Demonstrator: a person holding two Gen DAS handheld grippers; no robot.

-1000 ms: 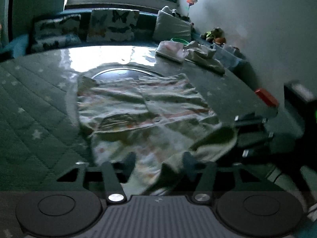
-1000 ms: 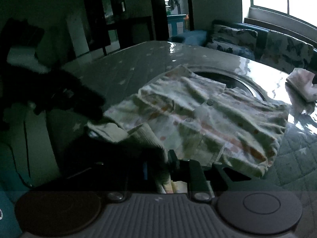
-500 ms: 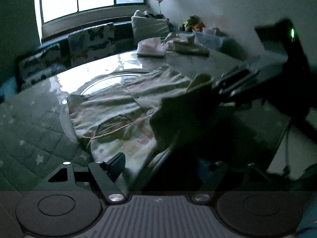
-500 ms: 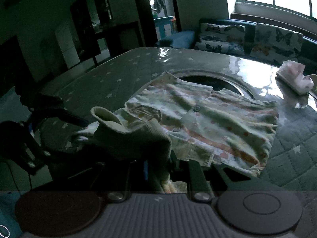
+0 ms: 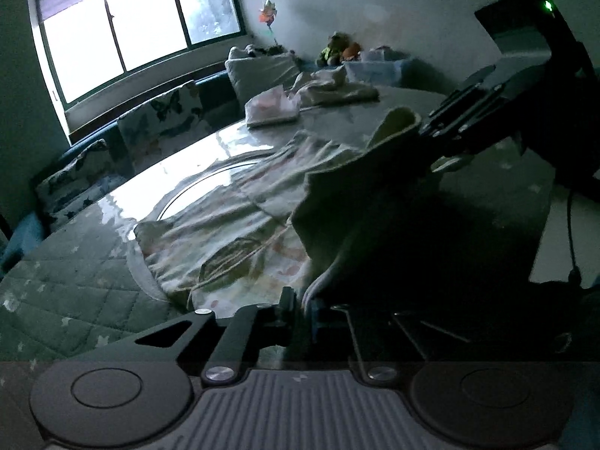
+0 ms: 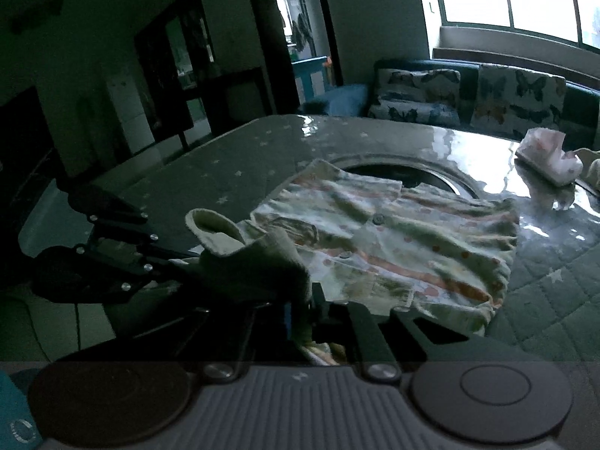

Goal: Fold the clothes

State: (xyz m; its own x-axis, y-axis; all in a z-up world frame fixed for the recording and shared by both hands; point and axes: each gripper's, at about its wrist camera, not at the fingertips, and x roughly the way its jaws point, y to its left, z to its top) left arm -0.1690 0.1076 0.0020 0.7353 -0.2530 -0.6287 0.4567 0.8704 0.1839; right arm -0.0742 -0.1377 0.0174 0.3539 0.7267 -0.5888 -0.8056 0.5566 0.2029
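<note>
A pale patterned baby garment (image 5: 240,225) with buttons lies spread on the quilted table cover (image 5: 67,300); it also shows in the right wrist view (image 6: 393,240). Its near end with a ribbed cuff (image 5: 393,127) is lifted off the table. My left gripper (image 5: 300,305) is shut on the lifted fabric. My right gripper (image 6: 300,313) is shut on the same lifted end, near the cuff (image 6: 213,228). Each gripper shows in the other's view, the right one (image 5: 461,112) and the left one (image 6: 123,247), close to the cuff.
Folded clothes (image 5: 273,108) and a loose pile (image 5: 337,88) lie at the table's far side; a folded piece shows in the right wrist view (image 6: 547,153). A glass disc (image 6: 397,172) sits mid-table. A sofa with butterfly cushions (image 6: 468,93) stands beyond under the window.
Both grippers have raised the garment's near end off the table. The left gripper's jaws have closed on the fabric. The lifted cuff has moved up and toward the garment's middle.
</note>
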